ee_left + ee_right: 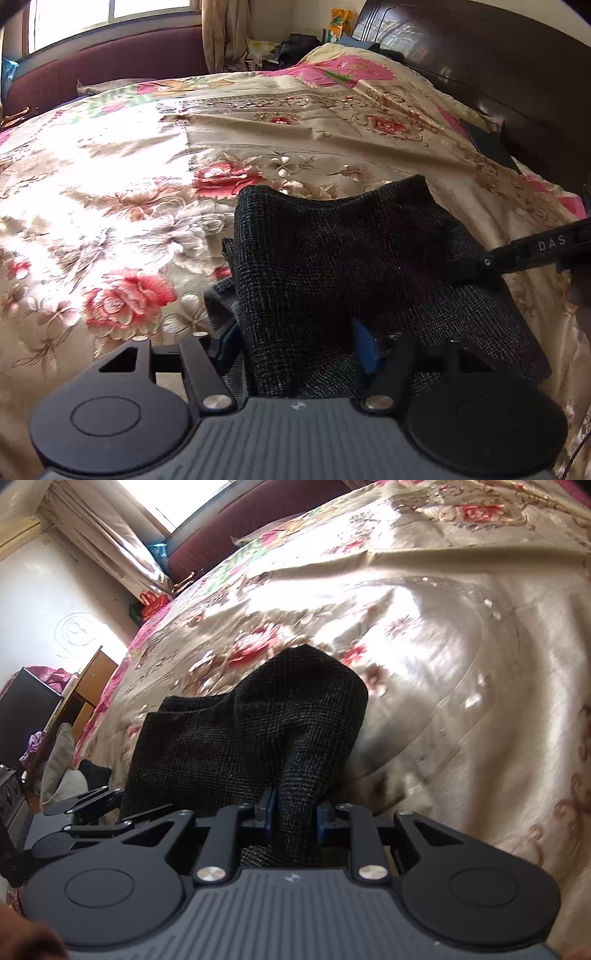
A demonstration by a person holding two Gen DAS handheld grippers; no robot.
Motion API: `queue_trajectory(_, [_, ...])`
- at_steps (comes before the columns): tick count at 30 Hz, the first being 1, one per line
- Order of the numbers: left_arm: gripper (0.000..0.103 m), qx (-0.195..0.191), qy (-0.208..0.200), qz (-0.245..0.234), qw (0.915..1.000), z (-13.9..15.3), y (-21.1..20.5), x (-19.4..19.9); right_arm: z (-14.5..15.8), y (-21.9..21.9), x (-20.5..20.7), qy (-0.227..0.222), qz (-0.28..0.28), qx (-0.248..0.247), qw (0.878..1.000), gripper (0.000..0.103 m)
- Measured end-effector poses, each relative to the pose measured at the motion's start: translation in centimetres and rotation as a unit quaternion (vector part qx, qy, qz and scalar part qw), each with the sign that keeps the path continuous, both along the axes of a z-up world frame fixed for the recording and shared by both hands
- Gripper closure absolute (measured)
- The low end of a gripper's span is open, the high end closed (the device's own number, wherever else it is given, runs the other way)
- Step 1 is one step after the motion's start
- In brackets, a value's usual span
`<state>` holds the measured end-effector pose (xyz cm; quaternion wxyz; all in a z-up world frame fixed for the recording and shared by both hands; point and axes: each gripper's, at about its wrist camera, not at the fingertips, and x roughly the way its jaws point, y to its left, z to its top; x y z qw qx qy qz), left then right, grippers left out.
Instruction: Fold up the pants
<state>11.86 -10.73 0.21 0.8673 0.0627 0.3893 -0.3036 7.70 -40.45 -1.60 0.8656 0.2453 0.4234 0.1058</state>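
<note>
A floral satin bedspread (pixel 155 192) is lying across the bed, a dark wooden headboard (pixel 498 66) is rising at the far right, curtains (pixel 221 33) are hanging by the sunlit window (pixel 110 14), and what may be a wooden desk (pixel 88 686) is standing at the left.

bed (pixel 147 155): floral satin cover | headboard (pixel 498 66): dark wood | window (pixel 110 14): bright (curtain (pixel 221 33) beside)

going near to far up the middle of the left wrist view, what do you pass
left gripper with the jaws around dark cloth → pants bunched on the bed → floral bedspread → pink patterned quilt → curtain
</note>
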Motion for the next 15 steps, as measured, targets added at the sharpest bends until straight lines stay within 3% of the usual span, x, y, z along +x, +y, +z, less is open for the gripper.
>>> queue_trajectory(5, [0.026, 0.017, -0.027, -0.019, 0.9993, -0.5, -4.4, 1.3, -0.3, -2.2, 1.1, 0.016, -0.019, -0.055, 0.998, 0.078])
queue_trajectory(8, [0.022, 0.035, -0.041, -0.02, 0.9983, -0.4, -5.5, 1.5, -0.4, -3.3, 0.2, 0.019, -0.053, -0.041, 0.998, 0.072])
queue_trajectory(13, [0.02, 0.06, -0.064, 0.008, 0.9961, 0.4, -4.4, 0.0, 2.7, -2.0, -3.7, -0.035, -0.079, -0.121, 0.989, 0.069])
queue_trajectory(15, [0.02, 0.076, -0.075, 0.025, 0.994, 0.8, -4.3, -0.6, 3.6, -0.5, -5.0, -0.055, -0.079, -0.129, 0.987, 0.069])
